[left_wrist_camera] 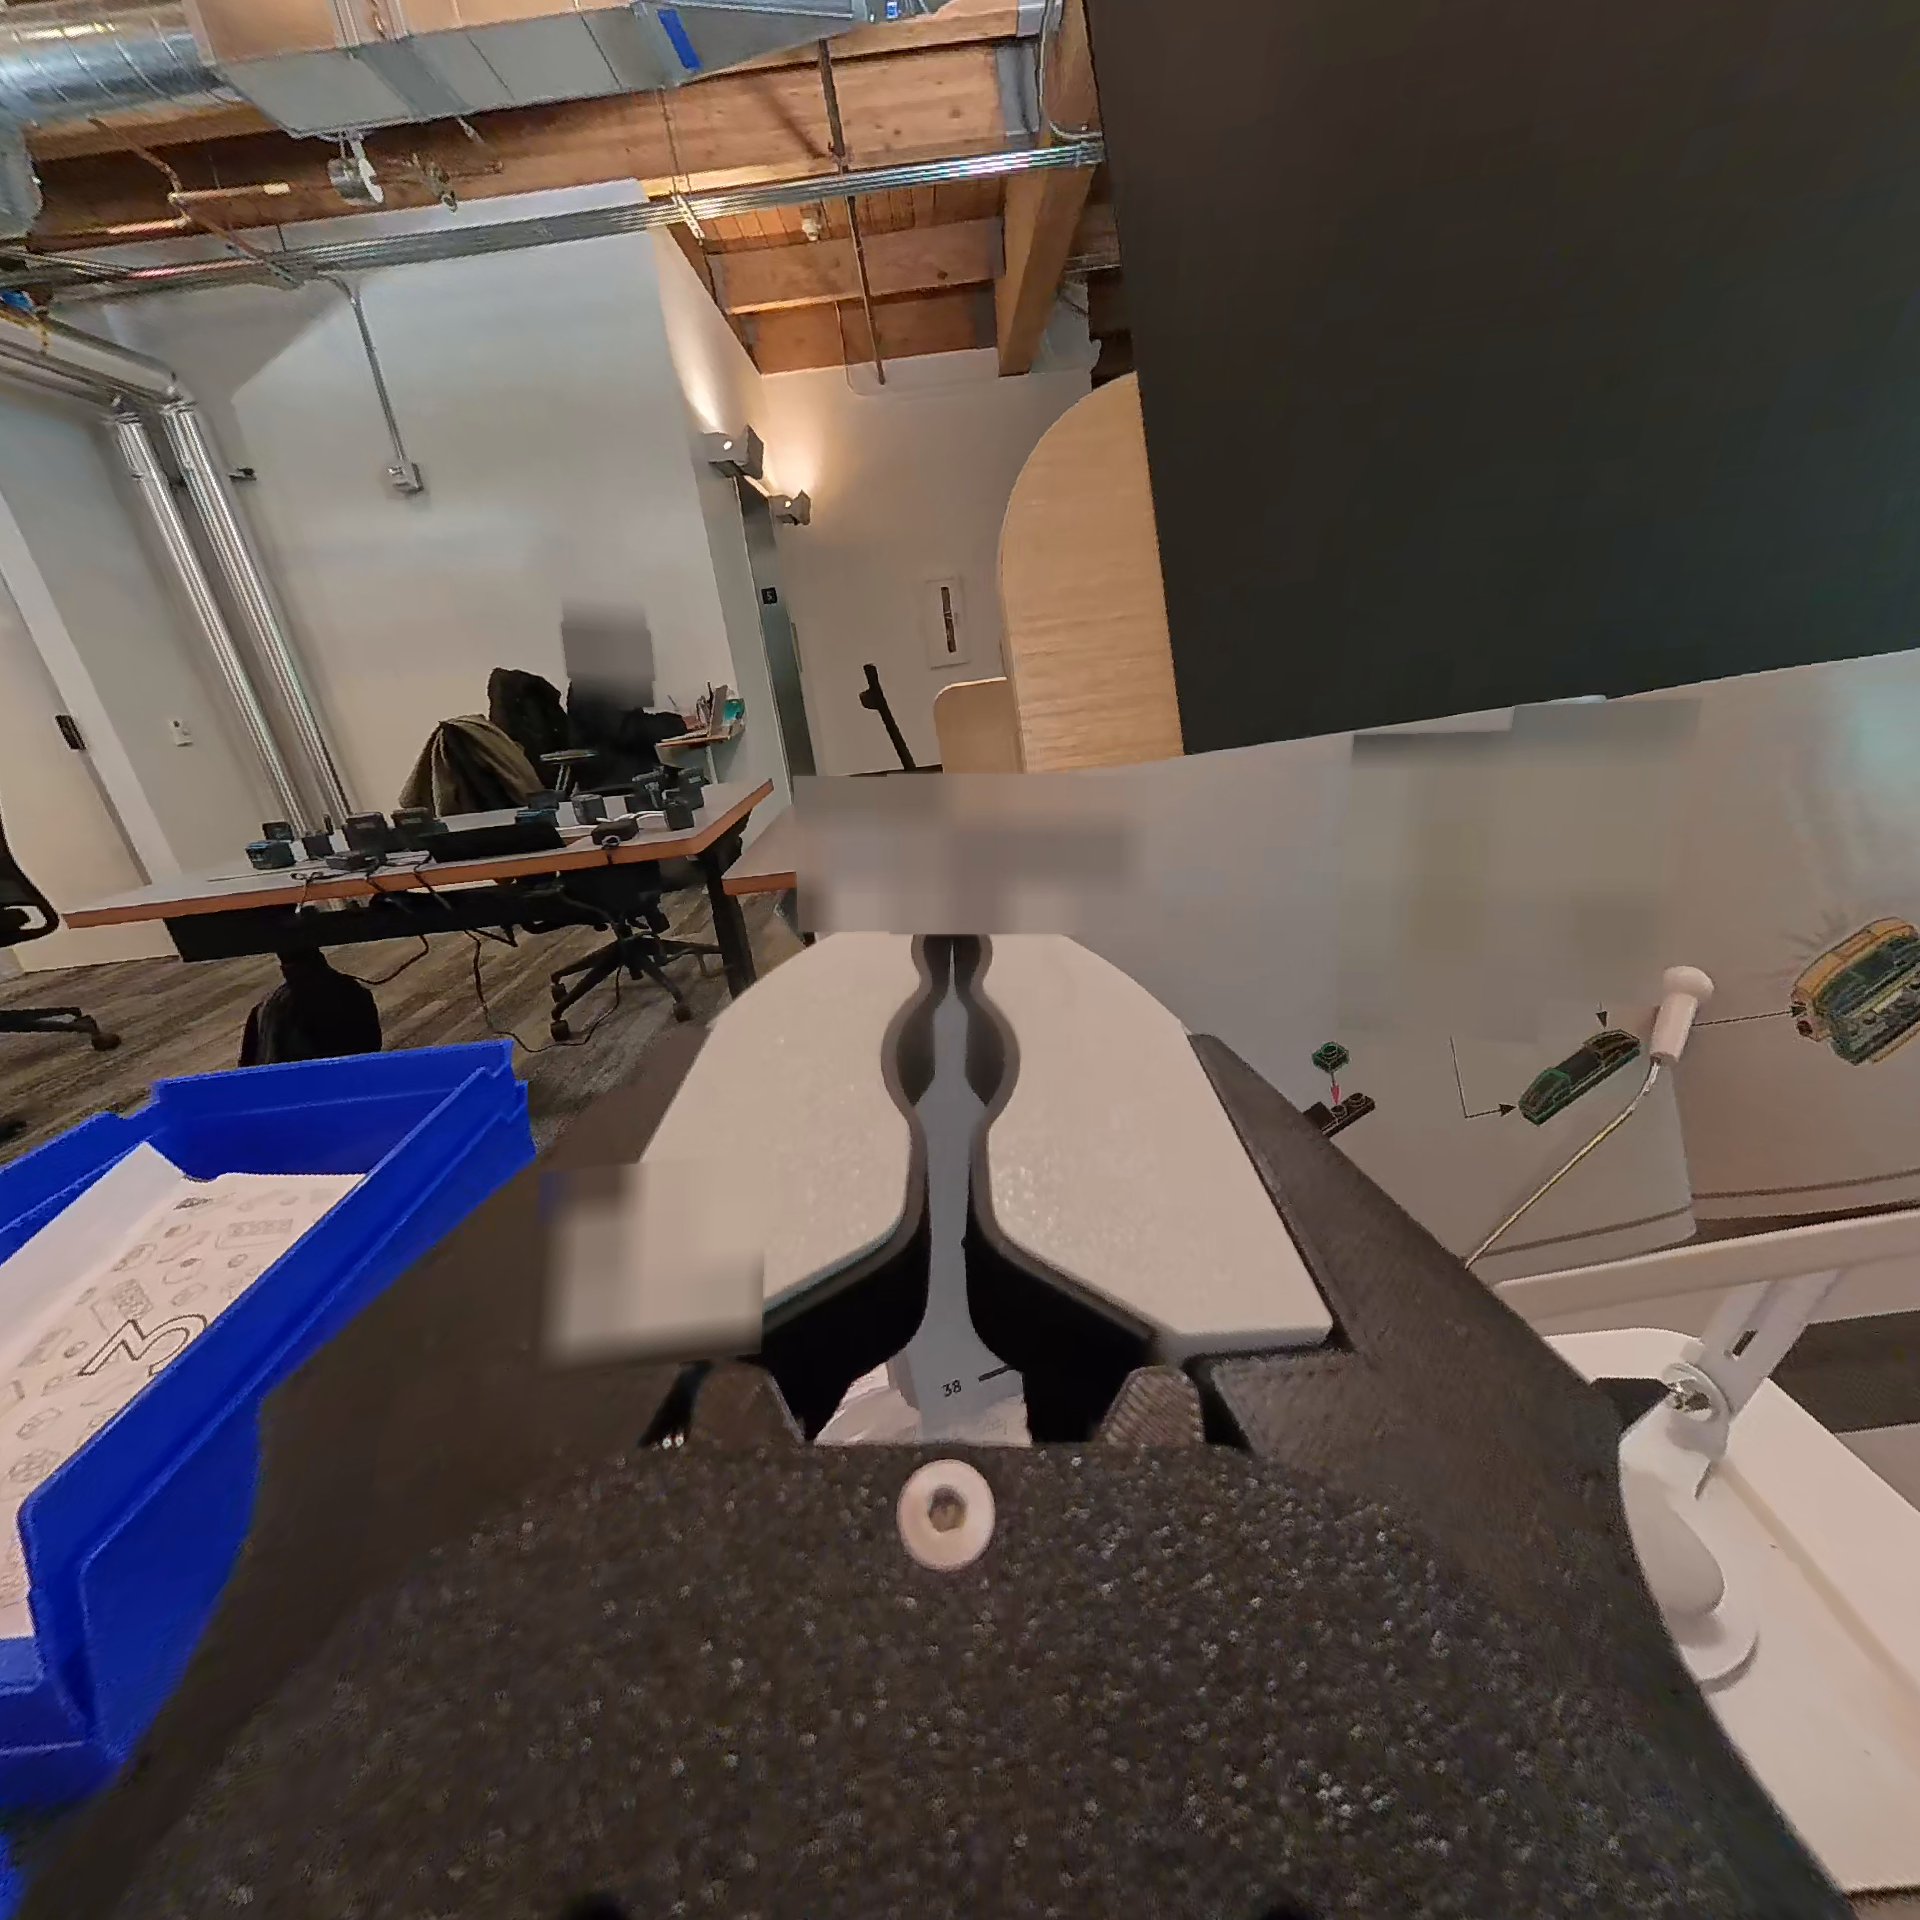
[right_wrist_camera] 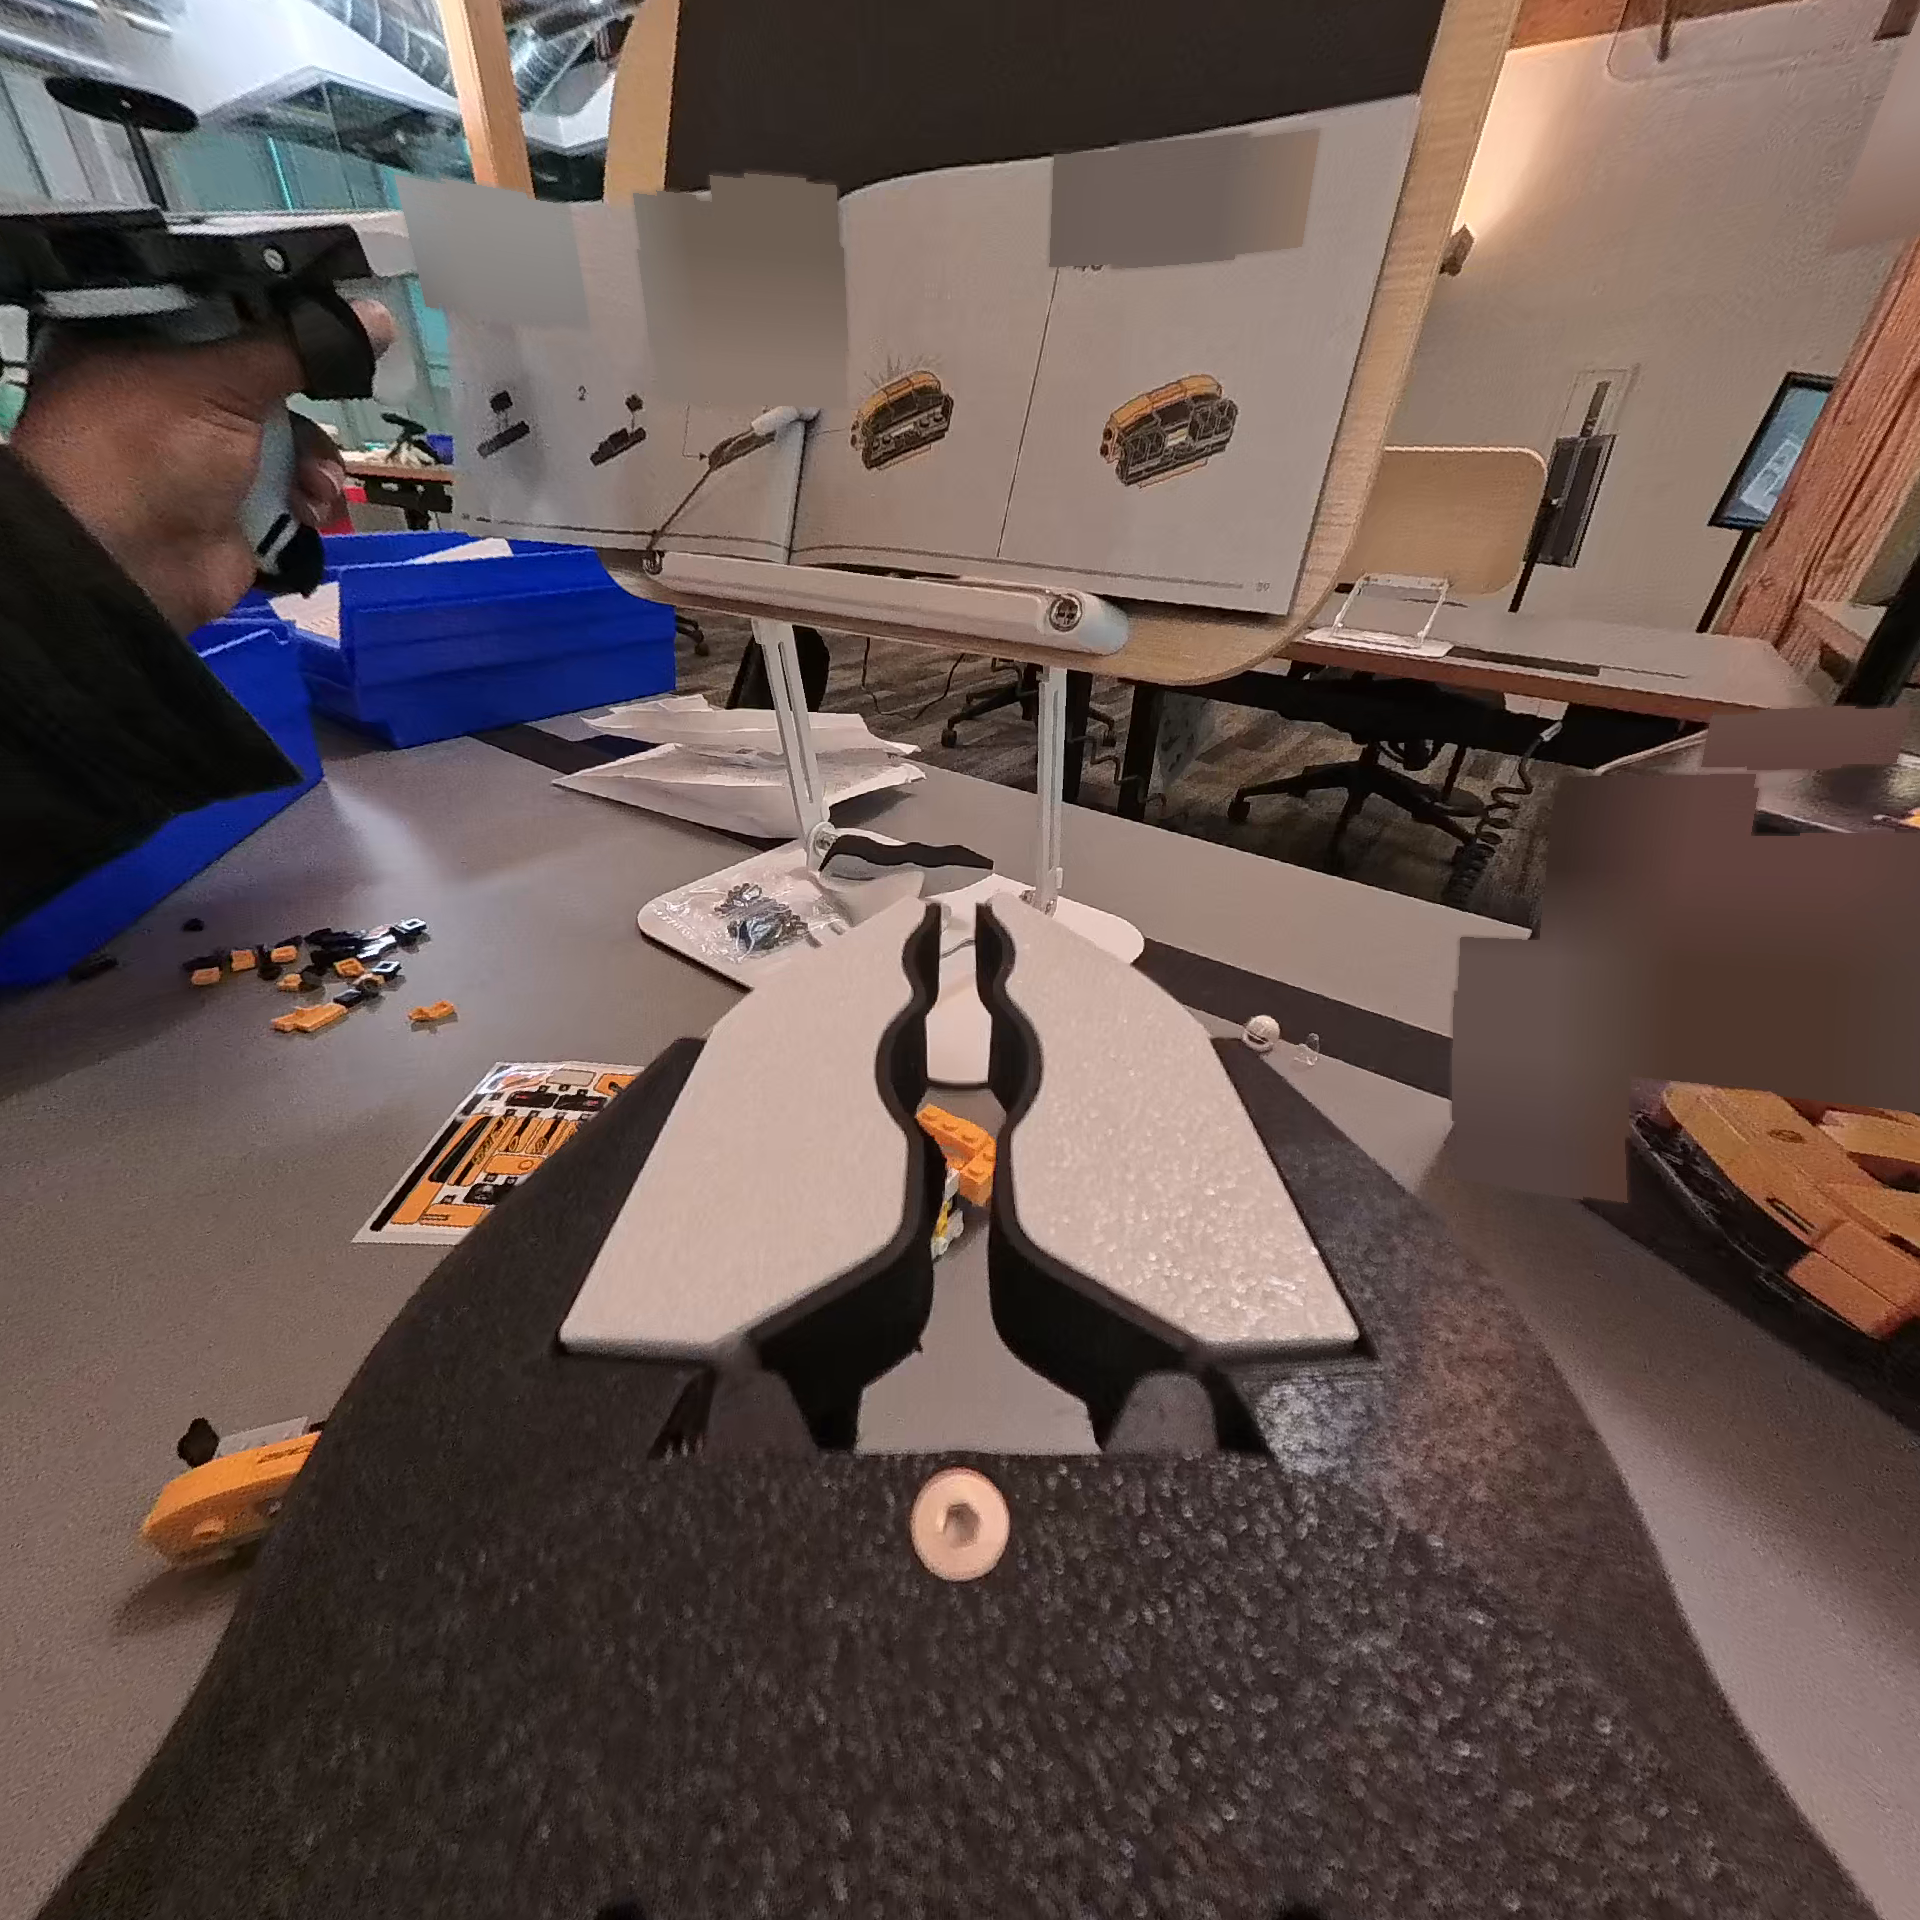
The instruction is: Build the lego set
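My right gripper point(right_wrist_camera: 961, 920) is low over the grey table point(right_wrist_camera: 312, 1299), its jaws closed on a small orange lego assembly point(right_wrist_camera: 958, 1148) held midway along the fingers. My left gripper point(left_wrist_camera: 951, 951) is raised with its fingertips together, pointing at the lower left of the open instruction booklet point(left_wrist_camera: 1507, 935) on its white stand. I cannot tell whether it pinches the page. It also shows in the right wrist view point(right_wrist_camera: 301, 343), in a hand left of the booklet point(right_wrist_camera: 1143, 343). Loose orange and black pieces point(right_wrist_camera: 312, 966) lie at the left. An orange part-built piece point(right_wrist_camera: 223, 1496) lies near the front.
Blue bins point(right_wrist_camera: 468, 634) stand at the back left; one point(left_wrist_camera: 208, 1247) holds a printed paper bag. A sticker sheet point(right_wrist_camera: 499, 1143) lies beside my right gripper. A bag of small parts point(right_wrist_camera: 758, 914) rests on the stand's base point(right_wrist_camera: 1101, 940). A printed box point(right_wrist_camera: 1787, 1195) sits at the right. Tip to tip, the grippers are about 40 cm apart. My right tips are roughly 20 cm from the orange part-built piece point(right_wrist_camera: 223, 1496).
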Available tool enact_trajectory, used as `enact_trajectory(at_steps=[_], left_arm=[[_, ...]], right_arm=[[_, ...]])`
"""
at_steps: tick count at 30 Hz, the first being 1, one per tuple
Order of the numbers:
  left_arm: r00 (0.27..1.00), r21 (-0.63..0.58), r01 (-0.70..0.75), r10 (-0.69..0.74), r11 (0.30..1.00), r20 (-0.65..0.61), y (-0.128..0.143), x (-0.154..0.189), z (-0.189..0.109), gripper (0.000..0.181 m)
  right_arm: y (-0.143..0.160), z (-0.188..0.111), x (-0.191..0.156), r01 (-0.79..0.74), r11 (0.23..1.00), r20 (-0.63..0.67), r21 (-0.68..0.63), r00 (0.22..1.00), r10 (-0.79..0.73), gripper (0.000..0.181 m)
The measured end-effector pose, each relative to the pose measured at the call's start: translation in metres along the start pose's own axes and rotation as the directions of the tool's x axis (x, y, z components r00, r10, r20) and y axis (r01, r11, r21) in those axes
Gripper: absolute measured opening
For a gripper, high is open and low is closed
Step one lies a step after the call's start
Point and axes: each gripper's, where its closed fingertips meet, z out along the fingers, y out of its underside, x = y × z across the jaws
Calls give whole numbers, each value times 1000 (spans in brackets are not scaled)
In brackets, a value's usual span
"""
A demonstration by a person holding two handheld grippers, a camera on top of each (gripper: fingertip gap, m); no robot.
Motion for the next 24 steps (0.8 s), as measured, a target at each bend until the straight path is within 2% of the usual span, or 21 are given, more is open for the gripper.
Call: enact_trajectory(at_steps=[24], left_arm=[[999,0,-34,34,999,-39,3,16,2,0]], right_arm=[[19,5,0,-109,992,37,-69,993,112,8]])
